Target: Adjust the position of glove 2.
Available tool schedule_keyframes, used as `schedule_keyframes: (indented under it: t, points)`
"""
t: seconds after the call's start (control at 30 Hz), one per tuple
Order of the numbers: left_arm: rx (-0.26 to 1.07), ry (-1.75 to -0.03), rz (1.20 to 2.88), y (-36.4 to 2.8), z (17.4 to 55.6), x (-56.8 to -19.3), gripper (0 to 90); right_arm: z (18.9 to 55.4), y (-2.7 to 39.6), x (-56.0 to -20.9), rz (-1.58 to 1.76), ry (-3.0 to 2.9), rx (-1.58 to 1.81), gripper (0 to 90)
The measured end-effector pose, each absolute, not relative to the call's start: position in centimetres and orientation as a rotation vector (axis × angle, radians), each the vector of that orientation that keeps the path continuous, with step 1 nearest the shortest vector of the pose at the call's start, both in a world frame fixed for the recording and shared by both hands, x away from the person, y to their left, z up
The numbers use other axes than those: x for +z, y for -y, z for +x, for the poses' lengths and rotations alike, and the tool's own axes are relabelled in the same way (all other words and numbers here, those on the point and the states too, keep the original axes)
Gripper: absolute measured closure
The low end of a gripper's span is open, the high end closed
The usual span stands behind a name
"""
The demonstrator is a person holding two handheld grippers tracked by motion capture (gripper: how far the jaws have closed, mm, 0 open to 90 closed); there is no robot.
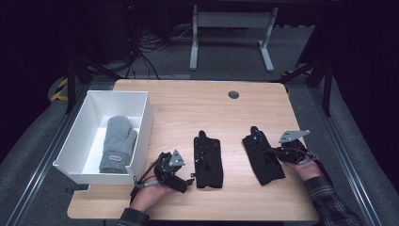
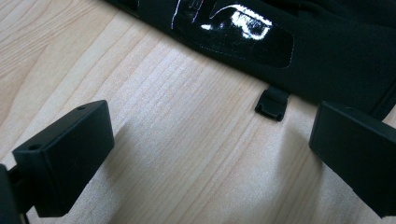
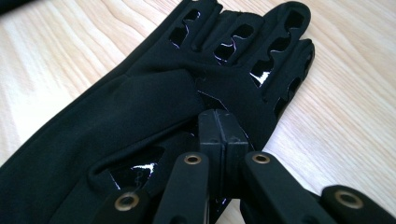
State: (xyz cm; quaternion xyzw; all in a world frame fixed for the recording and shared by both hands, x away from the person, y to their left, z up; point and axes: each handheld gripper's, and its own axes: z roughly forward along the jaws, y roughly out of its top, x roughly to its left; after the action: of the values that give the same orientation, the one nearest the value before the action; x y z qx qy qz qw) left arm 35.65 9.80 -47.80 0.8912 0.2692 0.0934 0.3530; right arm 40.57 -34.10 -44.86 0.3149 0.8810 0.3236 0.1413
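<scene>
The right gripper (image 3: pixel 218 122) has its fingers (image 3: pixel 211 135) pressed flat together, and they sit on the black fabric of the right-hand glove (image 3: pixel 154 107). A small ridge of cloth rises just ahead of the tips, and it looks pinched between them, though I cannot be fully sure how much fabric is caught. From above, this gripper (image 1: pixel 277 153) comes in from the right and meets the glove (image 1: pixel 262 155) at its near right edge. That glove lies flat on the desk (image 1: pixel 188 106), angled slightly, its fingertips pointing away from the person.

The left gripper (image 1: pixel 188 181) rests low on the desk, just left of the other black glove (image 1: pixel 208 162). Its fingers (image 2: pixel 65 156) stand wide apart, with bare wood between them and nothing held. In the left gripper view, the glove's (image 2: pixel 299 42) cuff edge with a glossy patch lies just ahead of the tips, and a small black tab (image 2: pixel 272 103) sticks out from the hem toward the gap. The pads touch neither.

The two black gloves lie side by side in the middle of the desk, near each other but apart.

At the left edge of the desk stands an open white box (image 1: pixel 141 122). Inside lies one grey mitten (image 1: pixel 117 143), flat on the bottom, its cuff toward the person.
</scene>
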Motion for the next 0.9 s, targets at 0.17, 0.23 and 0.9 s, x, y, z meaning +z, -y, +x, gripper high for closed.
schedule_keyframes:
  t: [0.17,0.23,0.9]
  points:
    - [0.227,-0.748,2.308,-9.7,35.8,-47.0,7.2,40.2,32.6,-44.9,0.865,-2.571,0.934,90.0]
    - [0.231,-0.746,2.293,-9.8,35.8,-46.8,7.3,40.1,31.9,-44.9,0.853,-2.582,0.944,90.0]
    - [0.251,-0.824,2.198,-8.0,38.6,-45.2,22.2,39.4,27.9,-44.4,0.777,-2.600,0.973,90.0]
